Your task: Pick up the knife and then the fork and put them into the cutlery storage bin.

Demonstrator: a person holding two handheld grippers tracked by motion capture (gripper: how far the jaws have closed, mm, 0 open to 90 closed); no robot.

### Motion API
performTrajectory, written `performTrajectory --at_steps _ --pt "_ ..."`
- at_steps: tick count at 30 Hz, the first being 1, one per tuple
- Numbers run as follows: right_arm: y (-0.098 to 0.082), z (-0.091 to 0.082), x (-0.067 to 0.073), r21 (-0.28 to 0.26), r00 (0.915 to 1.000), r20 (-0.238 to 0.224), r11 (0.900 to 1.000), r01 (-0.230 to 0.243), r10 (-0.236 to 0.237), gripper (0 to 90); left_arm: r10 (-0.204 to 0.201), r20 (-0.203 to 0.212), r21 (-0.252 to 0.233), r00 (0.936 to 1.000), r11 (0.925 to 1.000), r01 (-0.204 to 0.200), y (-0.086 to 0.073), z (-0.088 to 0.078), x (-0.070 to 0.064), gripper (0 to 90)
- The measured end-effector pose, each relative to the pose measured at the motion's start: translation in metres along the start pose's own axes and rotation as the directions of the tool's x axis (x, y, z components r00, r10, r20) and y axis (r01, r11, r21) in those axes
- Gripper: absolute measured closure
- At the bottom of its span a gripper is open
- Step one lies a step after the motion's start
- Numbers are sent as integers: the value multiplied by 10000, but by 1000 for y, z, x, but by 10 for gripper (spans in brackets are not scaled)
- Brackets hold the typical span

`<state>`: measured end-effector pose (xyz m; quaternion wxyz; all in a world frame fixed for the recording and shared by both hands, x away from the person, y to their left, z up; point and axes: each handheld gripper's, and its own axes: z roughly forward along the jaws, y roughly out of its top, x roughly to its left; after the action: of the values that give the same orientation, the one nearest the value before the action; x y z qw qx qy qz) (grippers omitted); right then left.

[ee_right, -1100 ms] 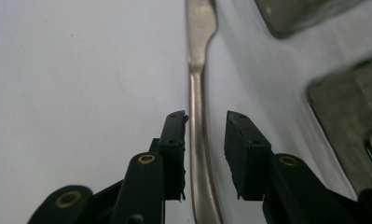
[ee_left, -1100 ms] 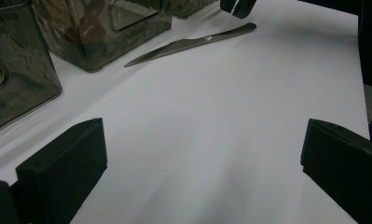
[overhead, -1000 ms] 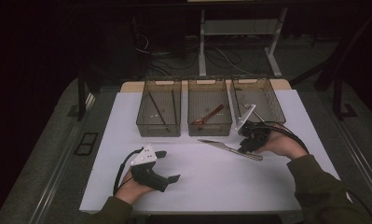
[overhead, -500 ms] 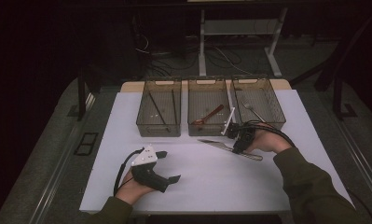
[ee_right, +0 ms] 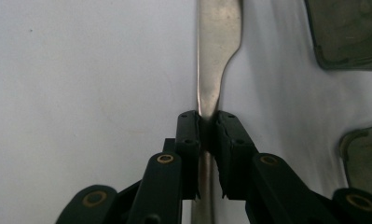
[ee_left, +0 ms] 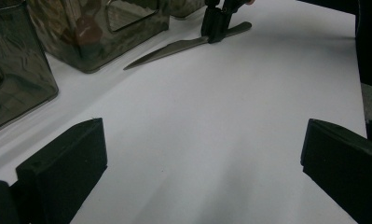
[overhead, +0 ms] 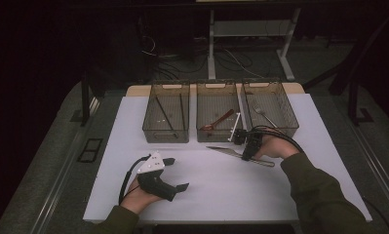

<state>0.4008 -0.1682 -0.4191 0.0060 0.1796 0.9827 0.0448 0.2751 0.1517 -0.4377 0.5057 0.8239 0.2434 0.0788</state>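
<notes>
The step in hand is the pick-up: the right gripper (ee_right: 207, 122) has just been closing, its jaws narrow on the neck of the table knife (overhead: 238, 155), which lies flat on the white tabletop (overhead: 211, 195) near its far edge, before the middle bin (overhead: 217, 132). It probably grips already. Next, lift level toward a bin. The left gripper (ee_left: 200, 154) rests wide open, empty

Metal table knife (overhead: 231, 151) lies flat on white table (overhead: 206, 195), just before bins
</notes>
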Motion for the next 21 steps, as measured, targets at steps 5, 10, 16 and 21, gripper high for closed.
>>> performTrajectory --at_steps 5,10,16,21 --pt "0 0 0 29 9998 22 9998 -207 207 790 3 1 23 10000 10000 -3 0 -1 1 0" --pt "-7 -4 -1 -517 9988 -242 9977 -447 435 790 -11 -5 6 10000 10000 11 0 -1 1 0" --pt "-22 -16 -1 -1640 9951 -578 9824 -891 806 791 -9 -14 6 10000 10000 9 0 -1 1 0" --pt "-37 -25 2 -2653 9920 -591 9563 -1233 1115 791 -16 -47 -5 10000 10000 16 0 -1 1 0"
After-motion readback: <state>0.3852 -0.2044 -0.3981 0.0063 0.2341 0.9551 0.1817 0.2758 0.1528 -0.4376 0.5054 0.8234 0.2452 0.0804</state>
